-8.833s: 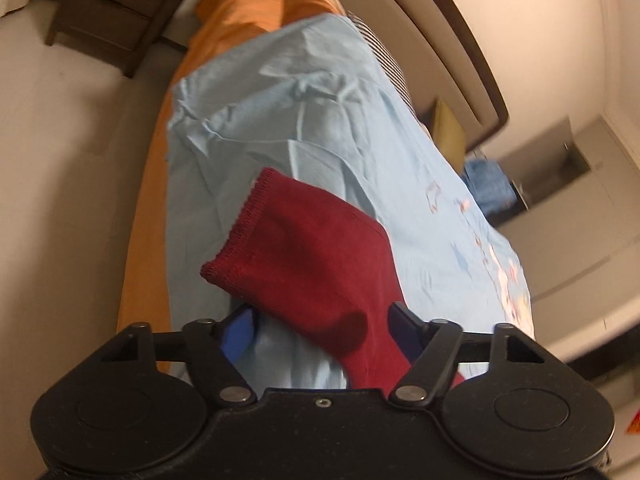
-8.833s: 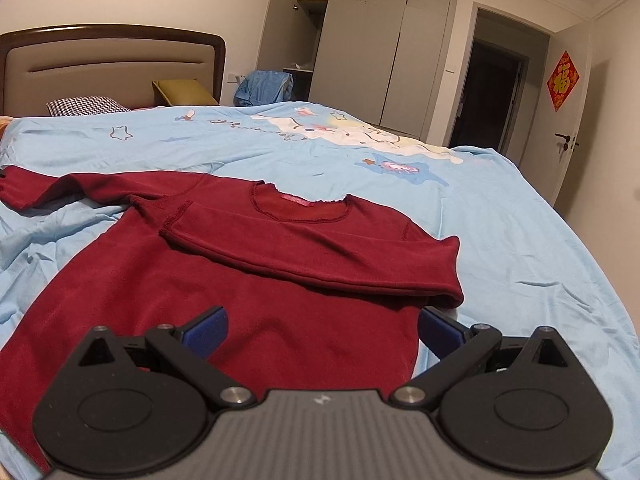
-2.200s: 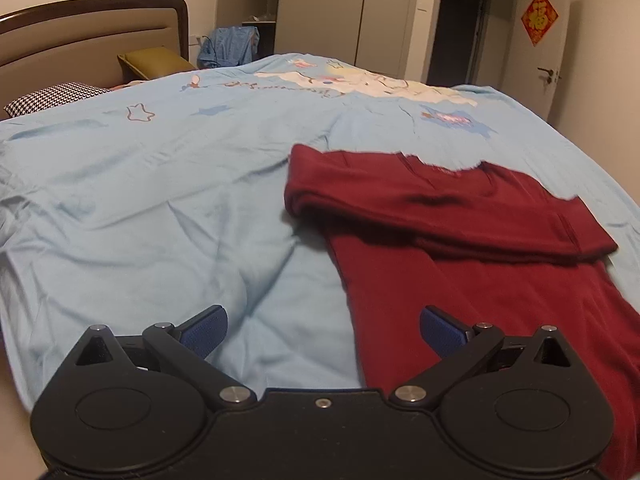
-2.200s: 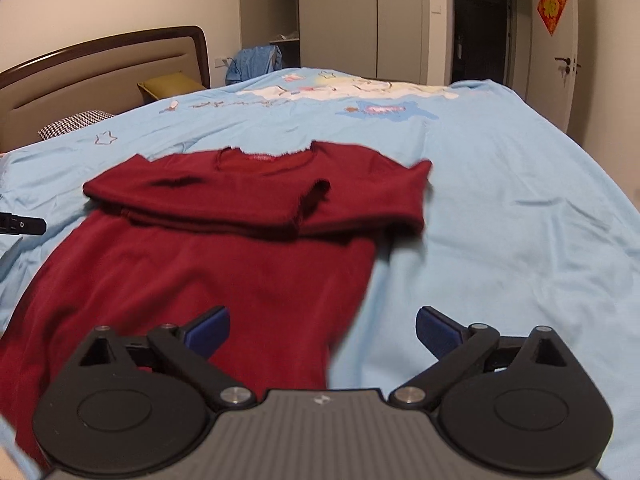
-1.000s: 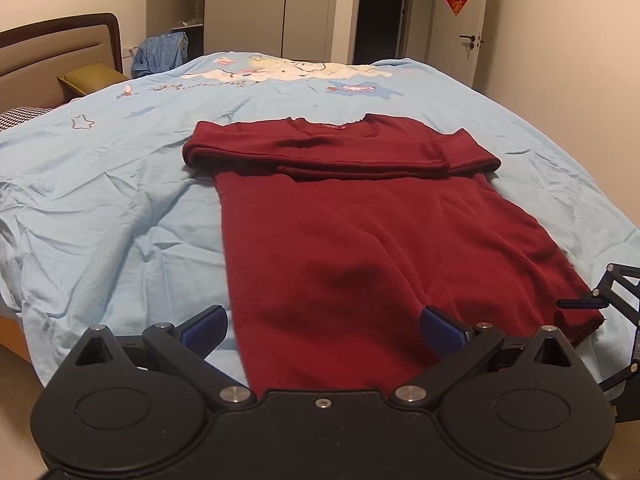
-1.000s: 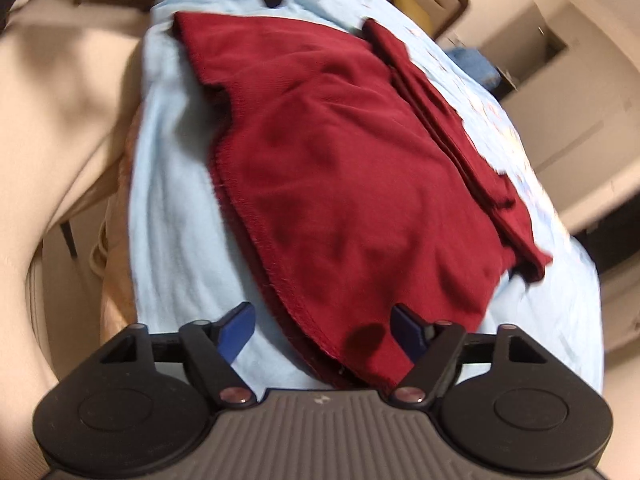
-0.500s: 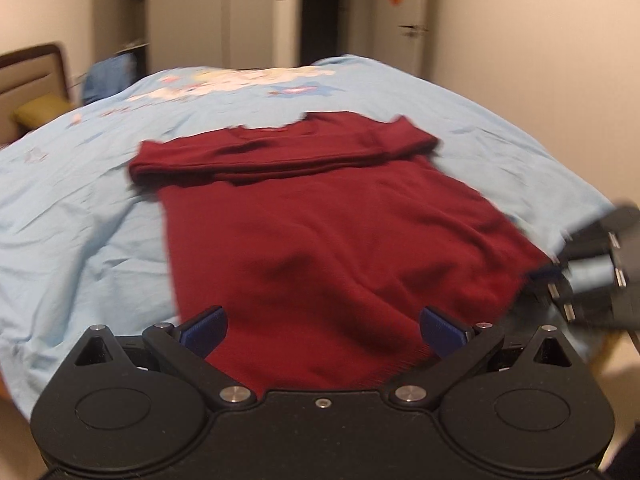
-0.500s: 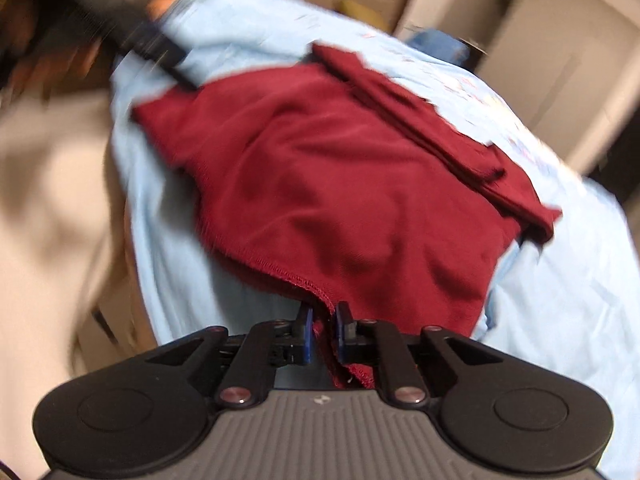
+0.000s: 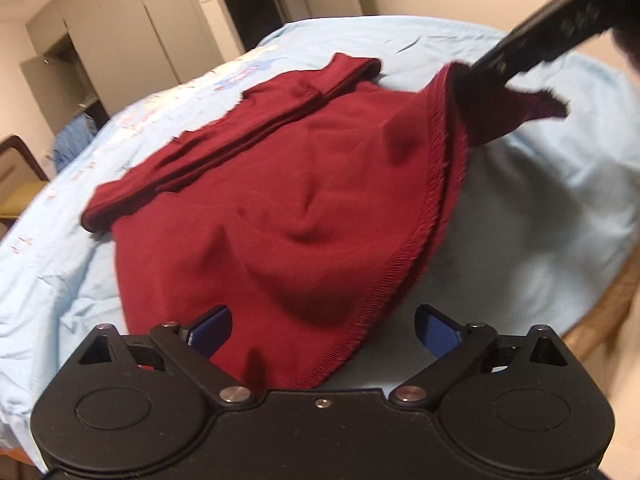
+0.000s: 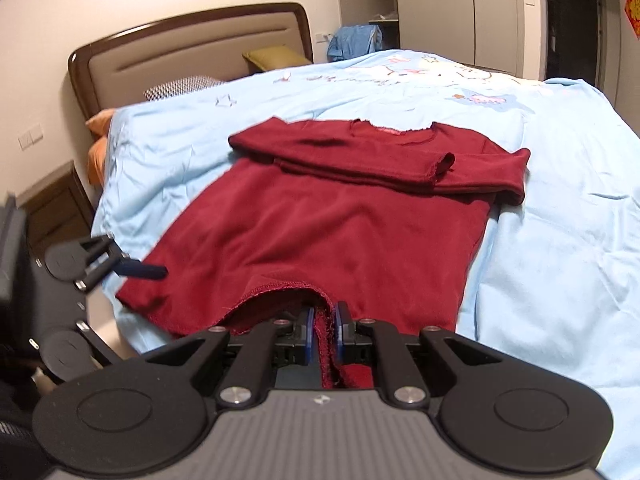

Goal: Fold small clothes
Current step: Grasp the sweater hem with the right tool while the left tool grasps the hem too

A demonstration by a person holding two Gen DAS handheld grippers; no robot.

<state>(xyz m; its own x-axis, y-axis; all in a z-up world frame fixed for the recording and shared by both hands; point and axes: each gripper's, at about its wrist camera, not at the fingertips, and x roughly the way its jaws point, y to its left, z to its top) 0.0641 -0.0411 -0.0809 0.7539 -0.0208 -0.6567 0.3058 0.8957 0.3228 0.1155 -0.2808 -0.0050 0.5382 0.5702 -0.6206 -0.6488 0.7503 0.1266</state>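
Note:
A dark red sweater (image 10: 340, 216) lies on the light-blue bed cover (image 10: 560, 240), its sleeves folded across the chest. My right gripper (image 10: 323, 328) is shut on one corner of the hem and holds it above the bed. In the left wrist view that corner hangs from the right gripper's black fingers (image 9: 520, 52) at the upper right. My left gripper (image 9: 323, 332) is low at the other hem corner, and its jaws are closing. The hem (image 9: 304, 360) lies between its blue pads (image 9: 208, 330), which are not pressing on it.
A brown padded headboard (image 10: 192, 52) with a checked pillow (image 10: 180, 86) and an olive pillow (image 10: 276, 58) stands at the back. Wardrobes (image 10: 496, 12) and blue clothing (image 10: 354, 42) are beyond the bed. A wooden nightstand (image 10: 52, 208) stands at the left, by the bed's edge.
My right gripper has shut on the hem corner and raised it, rolling level. My left gripper has swung down to the other hem corner, and the sweater now bulges between the two.

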